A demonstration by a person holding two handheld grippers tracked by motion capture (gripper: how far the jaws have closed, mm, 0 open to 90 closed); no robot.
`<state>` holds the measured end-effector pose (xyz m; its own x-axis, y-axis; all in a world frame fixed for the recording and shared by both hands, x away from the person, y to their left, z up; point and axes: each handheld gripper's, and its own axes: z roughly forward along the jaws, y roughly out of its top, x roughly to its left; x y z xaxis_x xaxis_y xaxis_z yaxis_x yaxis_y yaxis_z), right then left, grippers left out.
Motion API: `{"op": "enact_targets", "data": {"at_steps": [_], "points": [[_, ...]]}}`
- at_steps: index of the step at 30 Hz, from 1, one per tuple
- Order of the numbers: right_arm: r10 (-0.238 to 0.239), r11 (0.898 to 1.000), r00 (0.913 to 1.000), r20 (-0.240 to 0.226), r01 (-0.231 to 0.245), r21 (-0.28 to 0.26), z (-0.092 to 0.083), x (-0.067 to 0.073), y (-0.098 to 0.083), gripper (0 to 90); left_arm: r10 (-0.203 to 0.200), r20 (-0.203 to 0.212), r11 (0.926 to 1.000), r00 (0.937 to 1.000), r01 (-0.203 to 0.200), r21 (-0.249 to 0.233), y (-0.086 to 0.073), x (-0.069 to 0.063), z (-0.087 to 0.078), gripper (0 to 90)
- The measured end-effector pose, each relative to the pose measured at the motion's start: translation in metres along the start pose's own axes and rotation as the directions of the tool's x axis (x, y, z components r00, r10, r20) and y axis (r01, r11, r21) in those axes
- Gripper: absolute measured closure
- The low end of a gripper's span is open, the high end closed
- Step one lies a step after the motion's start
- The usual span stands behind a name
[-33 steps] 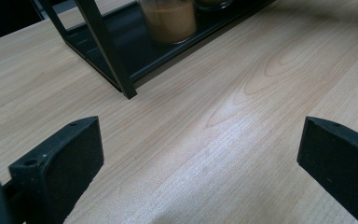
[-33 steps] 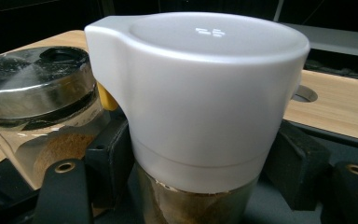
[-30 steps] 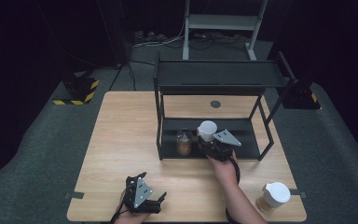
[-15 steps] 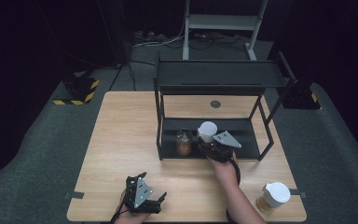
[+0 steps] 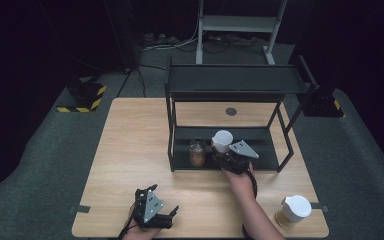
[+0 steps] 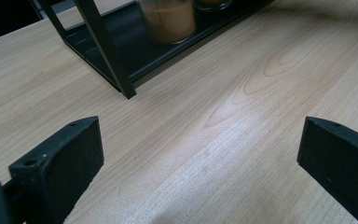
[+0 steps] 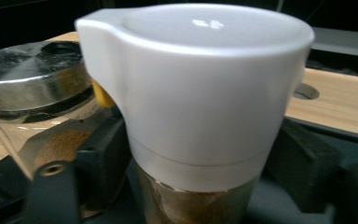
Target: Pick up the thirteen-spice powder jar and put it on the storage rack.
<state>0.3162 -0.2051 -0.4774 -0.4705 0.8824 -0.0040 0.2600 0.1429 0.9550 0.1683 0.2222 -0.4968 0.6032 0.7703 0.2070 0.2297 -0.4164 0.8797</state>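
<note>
White-lidded jar (image 5: 222,141) stands upright on the bottom shelf of the black rack (image 5: 230,80), toward the middle of that shelf. In the right gripper view the jar (image 7: 200,102) has a glass body with brown powder under its lid.

Right gripper (image 5: 225,159) reaches into the rack from the rack's near side, its jaws on either side of the jar. They have just been opening, with the jar between them. In the right gripper view the black jaws flank the glass body closely, but whether the pads touch the glass I cannot tell. The person's right hand (image 5: 240,182) rests on the table (image 5: 130,150) just outside the rack's near edge.

A second jar (image 5: 197,152), with a metal lid and brown contents, stands on the same shelf just beside the white-lidded jar, on the side toward the rack's left post. The two are very close; touching or not is unclear.

Left gripper (image 5: 152,212) sits well apart from the rack, near the table's front edge and off the rack's left corner. Its jaws stand wide apart with nothing between them, bare wood under them in the left gripper view.

A third jar (image 5: 294,210), white-lidded too, stands on the table well apart from the rack, beyond its right near corner.
</note>
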Motion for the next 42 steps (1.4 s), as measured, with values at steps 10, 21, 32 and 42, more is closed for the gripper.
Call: {"op": "enact_targets", "data": {"at_steps": [10, 21, 32, 42], "points": [[0.024, 1.0, 0.9997, -0.004, -0.024, 0.008, -0.002, -0.003, 0.001, 16.1, 0.002, 0.001, 1.0, 1.0, -0.002, 0.0, 0.0, 0.0, 0.0, 0.6], [0.025, 1.0, 0.9996, -0.011, -0.025, 0.001, -0.008, -0.001, 0.003, 0.9, 0.0, 0.003, 1.0, 1.0, 0.0, -0.001, 0.0, 0.001, 0.0, 0.6], [0.013, 1.0, 0.9997, -0.021, -0.013, -0.016, -0.023, 0.003, 0.005, 0.0, 0.007, 0.006, 1.0, 1.0, -0.007, 0.003, 0.001, 0.0, 0.0, 0.6], [0.006, 1.0, 0.9995, -0.03, -0.007, -0.03, -0.041, 0.007, 0.006, 0.0, 0.01, 0.004, 0.9999, 0.9999, -0.01, 0.002, 0.0, 0.0, 0.0, 0.6]]}}
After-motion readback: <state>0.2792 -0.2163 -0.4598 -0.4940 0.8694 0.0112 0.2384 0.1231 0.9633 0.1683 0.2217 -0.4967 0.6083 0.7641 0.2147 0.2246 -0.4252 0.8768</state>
